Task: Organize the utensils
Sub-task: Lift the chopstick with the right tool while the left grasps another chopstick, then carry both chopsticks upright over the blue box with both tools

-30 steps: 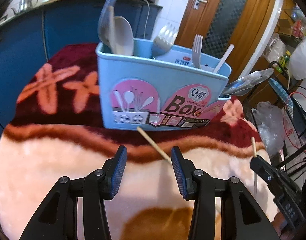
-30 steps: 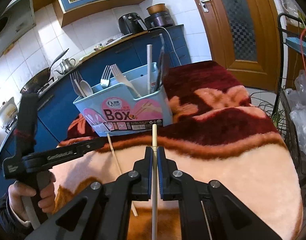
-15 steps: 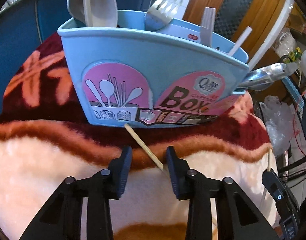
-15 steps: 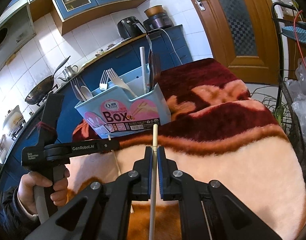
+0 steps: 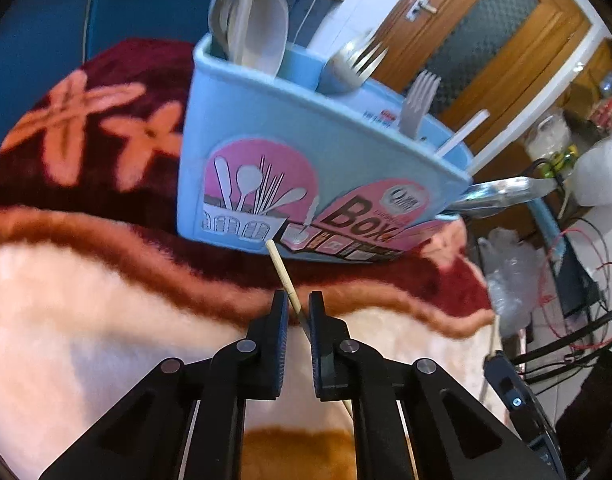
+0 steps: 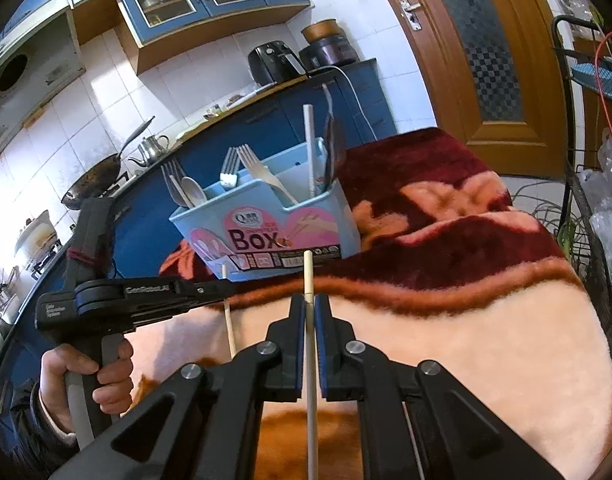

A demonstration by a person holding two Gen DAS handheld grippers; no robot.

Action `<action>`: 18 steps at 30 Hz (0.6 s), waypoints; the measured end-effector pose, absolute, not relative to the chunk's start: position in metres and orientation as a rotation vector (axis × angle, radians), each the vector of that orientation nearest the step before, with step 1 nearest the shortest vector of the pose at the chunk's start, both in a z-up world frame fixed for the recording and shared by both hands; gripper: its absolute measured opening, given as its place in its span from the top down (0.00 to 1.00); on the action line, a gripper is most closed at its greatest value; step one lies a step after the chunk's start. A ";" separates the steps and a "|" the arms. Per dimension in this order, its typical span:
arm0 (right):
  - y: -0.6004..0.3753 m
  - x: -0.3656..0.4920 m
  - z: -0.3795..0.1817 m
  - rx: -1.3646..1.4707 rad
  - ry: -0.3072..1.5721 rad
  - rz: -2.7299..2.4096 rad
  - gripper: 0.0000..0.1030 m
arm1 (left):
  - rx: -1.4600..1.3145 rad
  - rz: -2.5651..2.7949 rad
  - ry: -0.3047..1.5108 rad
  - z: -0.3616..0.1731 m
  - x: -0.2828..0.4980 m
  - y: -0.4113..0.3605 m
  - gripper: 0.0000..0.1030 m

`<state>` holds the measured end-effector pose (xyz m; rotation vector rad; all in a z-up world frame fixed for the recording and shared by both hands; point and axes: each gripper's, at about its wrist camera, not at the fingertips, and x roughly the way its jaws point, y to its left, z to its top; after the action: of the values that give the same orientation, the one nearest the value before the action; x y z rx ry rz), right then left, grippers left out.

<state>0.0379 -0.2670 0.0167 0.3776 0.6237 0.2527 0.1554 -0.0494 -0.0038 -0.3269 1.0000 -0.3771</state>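
Left gripper (image 5: 297,309): its jaws are closing on a wooden chopstick (image 5: 283,274) that is lying between them; a narrow gap is still showing on either side of the stick, so the pads are not yet pressing it. The chopstick is slanting across the fleecy blanket (image 5: 85,320) covering the bench, its far tip touching or nearly touching the base of the blue utensil box (image 5: 306,152).

Right gripper (image 6: 310,308): its jaws are gripping a second chopstick (image 6: 309,276), nearly shut on it, with the stick running straight along the line of the fingers and pointing toward the box. In this view a hand (image 6: 85,368) is holding the handle of the left gripper, which is reaching in from the left edge.

The utensil box is standing upright on the dark red part of the blanket. Its compartments are holding forks (image 6: 249,160), a pale spoon (image 5: 265,32), a white stick (image 6: 309,140) and dark utensils (image 6: 330,136) at the right end. A wooden door (image 6: 486,52) is standing behind the bench.
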 end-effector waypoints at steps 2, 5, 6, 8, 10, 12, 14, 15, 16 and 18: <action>-0.265 0.036 0.020 0.374 0.606 0.257 0.93 | -0.338 -0.396 0.967 0.004 0.148 -0.044 0.91; -0.262 0.032 0.025 0.370 0.573 0.263 0.93 | -0.354 -0.420 0.914 0.016 0.137 -0.037 0.92; -0.262 0.031 0.027 0.368 0.563 0.265 0.93 | -0.350 -0.428 0.882 0.023 0.132 -0.036 0.92; -0.260 0.028 0.031 0.364 0.539 0.268 0.93 | -0.341 -0.438 0.831 0.034 0.124 -0.033 0.94; -0.259 0.026 0.034 0.359 0.521 0.265 0.93 | -0.334 -0.442 0.779 0.046 0.117 -0.033 0.95; -0.259 0.024 0.037 0.360 0.502 0.265 0.93 | -0.334 -0.438 0.724 0.059 0.112 -0.035 0.96; -0.258 0.023 0.039 0.363 0.489 0.264 0.93 | -0.327 -0.433 0.669 0.072 0.106 -0.031 0.96; -0.258 0.023 0.039 0.364 0.484 0.263 0.93 | -0.322 -0.433 0.646 0.077 0.104 -0.030 0.96; -0.259 0.023 0.040 0.365 0.481 0.262 0.93 | -0.316 -0.432 0.620 0.085 0.101 -0.027 0.96; -0.260 0.023 0.040 0.367 0.480 0.264 0.93 | -0.289 -0.418 0.556 0.102 0.099 -0.024 0.96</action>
<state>0.0229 -0.2596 0.0399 0.3669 0.4796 0.2644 0.0987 -0.0243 0.1022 -0.2888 0.5555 -0.4181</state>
